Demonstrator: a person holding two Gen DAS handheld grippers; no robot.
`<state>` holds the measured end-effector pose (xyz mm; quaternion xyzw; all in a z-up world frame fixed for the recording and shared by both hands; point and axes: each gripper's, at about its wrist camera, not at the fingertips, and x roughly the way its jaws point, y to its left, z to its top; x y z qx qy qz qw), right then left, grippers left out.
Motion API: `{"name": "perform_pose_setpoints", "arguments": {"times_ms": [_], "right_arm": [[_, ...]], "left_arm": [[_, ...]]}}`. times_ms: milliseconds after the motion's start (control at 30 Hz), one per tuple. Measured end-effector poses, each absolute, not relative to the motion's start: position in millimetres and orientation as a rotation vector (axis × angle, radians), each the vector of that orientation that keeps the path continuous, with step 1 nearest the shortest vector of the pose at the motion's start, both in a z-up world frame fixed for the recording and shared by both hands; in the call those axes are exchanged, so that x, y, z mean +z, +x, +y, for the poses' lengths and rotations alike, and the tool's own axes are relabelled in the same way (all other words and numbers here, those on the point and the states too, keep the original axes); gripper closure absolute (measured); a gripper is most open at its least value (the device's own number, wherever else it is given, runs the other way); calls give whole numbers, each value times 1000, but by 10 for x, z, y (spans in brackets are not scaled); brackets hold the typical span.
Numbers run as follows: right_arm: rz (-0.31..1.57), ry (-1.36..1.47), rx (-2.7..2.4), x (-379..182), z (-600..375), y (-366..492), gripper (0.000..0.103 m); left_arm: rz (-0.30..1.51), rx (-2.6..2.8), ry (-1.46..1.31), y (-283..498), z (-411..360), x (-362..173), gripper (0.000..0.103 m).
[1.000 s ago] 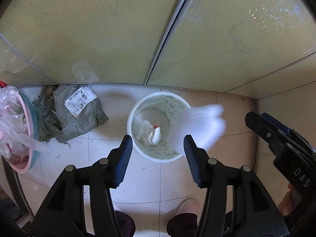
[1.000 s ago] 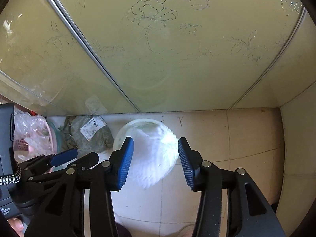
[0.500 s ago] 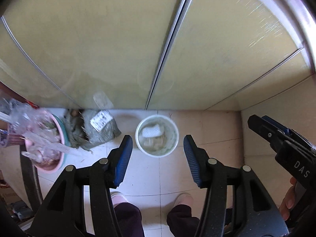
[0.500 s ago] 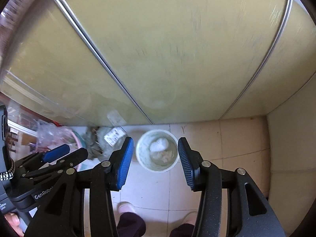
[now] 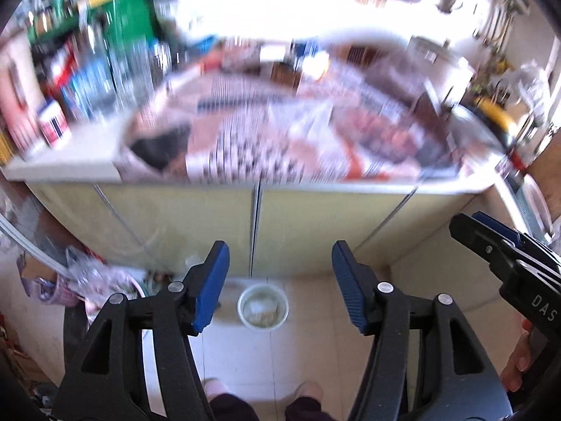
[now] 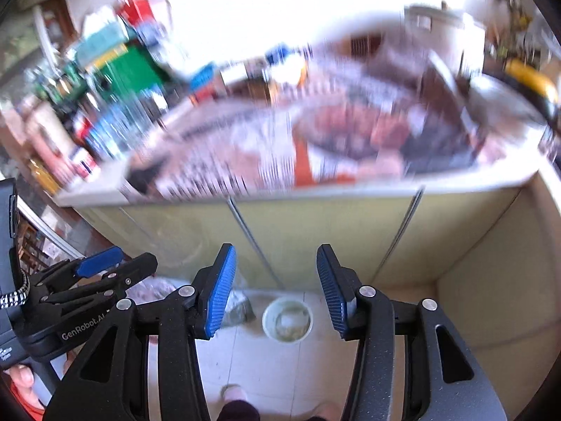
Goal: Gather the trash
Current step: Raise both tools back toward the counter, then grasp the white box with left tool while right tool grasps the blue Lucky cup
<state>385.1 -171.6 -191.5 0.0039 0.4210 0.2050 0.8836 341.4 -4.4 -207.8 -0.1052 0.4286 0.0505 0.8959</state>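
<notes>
Nearest to me, the left hand-held gripper (image 5: pixel 280 280) is opening its jaws with nothing between them, and the right hand-held gripper (image 6: pixel 276 282) is also opening and empty. Below on the floor, the white bucket (image 5: pixel 263 307) stands before the cabinet doors (image 5: pixel 315 224), with pale trash inside. Farther up, the bench (image 5: pixel 63 166) is blurred and crowded. I judge one drop is finished; next I must find another piece on the bench.
</notes>
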Motion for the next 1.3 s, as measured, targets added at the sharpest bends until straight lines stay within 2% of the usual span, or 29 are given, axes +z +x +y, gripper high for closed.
{"name": "perform_pose_setpoints", "arguments": {"times_ms": [100,233,333,533,1000,1300], "right_arm": [[794,-7,441,-1538,-1767,3750,53],[690,-25,463,-1117,-1808,3650,49],[618,-29,461,-866,-1821,3615,40],[536,-24,442,-608,-1742,3717,23],[566,67,260,-709,-1159,4638,22],[660,89,176,-925,-1034,5147,22]], "left_arm": [[807,120,-220,3295,-168,-1630,39],[698,135,-224,3129,-251,-1130,27],[636,139,-211,3054,-291,-837,15],[569,146,-176,3149,-174,-555,1],[602,44,-130,4413,864,-662,1],[710,-2,-149,5189,1178,-1064,1]]}}
